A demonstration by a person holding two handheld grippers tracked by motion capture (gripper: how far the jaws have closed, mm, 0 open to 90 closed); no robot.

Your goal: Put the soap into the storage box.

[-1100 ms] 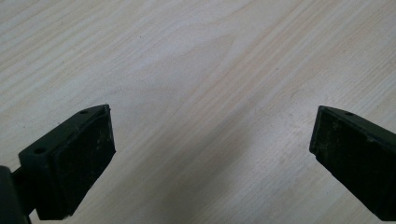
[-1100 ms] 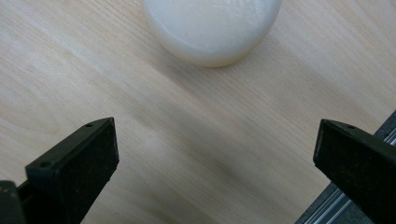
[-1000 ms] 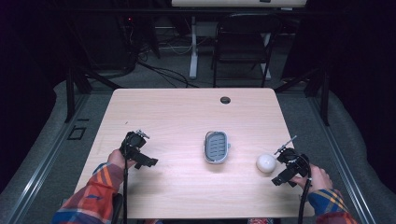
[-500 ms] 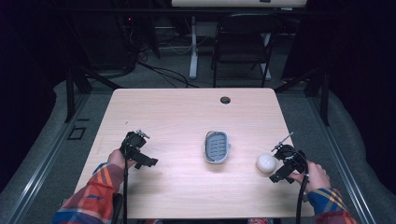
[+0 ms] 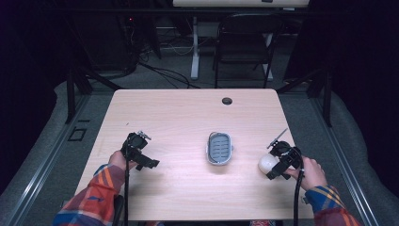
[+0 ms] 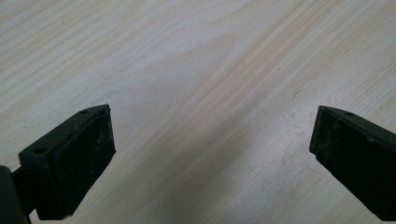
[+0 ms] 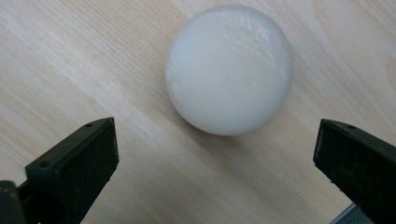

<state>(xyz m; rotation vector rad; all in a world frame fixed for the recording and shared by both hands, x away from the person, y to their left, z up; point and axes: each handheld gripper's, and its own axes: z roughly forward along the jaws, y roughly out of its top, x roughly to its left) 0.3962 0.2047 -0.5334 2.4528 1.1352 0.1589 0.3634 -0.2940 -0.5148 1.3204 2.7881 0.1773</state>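
Note:
A white round ball [image 5: 268,163] [image 7: 229,69] lies on the wooden table [image 5: 179,117] at the right. My right gripper [image 5: 277,165] [image 7: 215,163] is open and close to the ball, which sits just ahead of its spread jaws without touching them. A grey oval dish with a ribbed blue inside [image 5: 219,148] stands at the table's middle. My left gripper [image 5: 141,157] [image 6: 212,158] is open over bare wood at the left, with nothing between its fingers.
A small dark round hole [image 5: 227,100] marks the table's far edge. Behind the table stand a dark chair [image 5: 244,47] and cables on the floor. Bare wood stretches between the dish and each gripper.
My right gripper has moved left toward the ball and now sits right beside it. The left gripper has stayed still.

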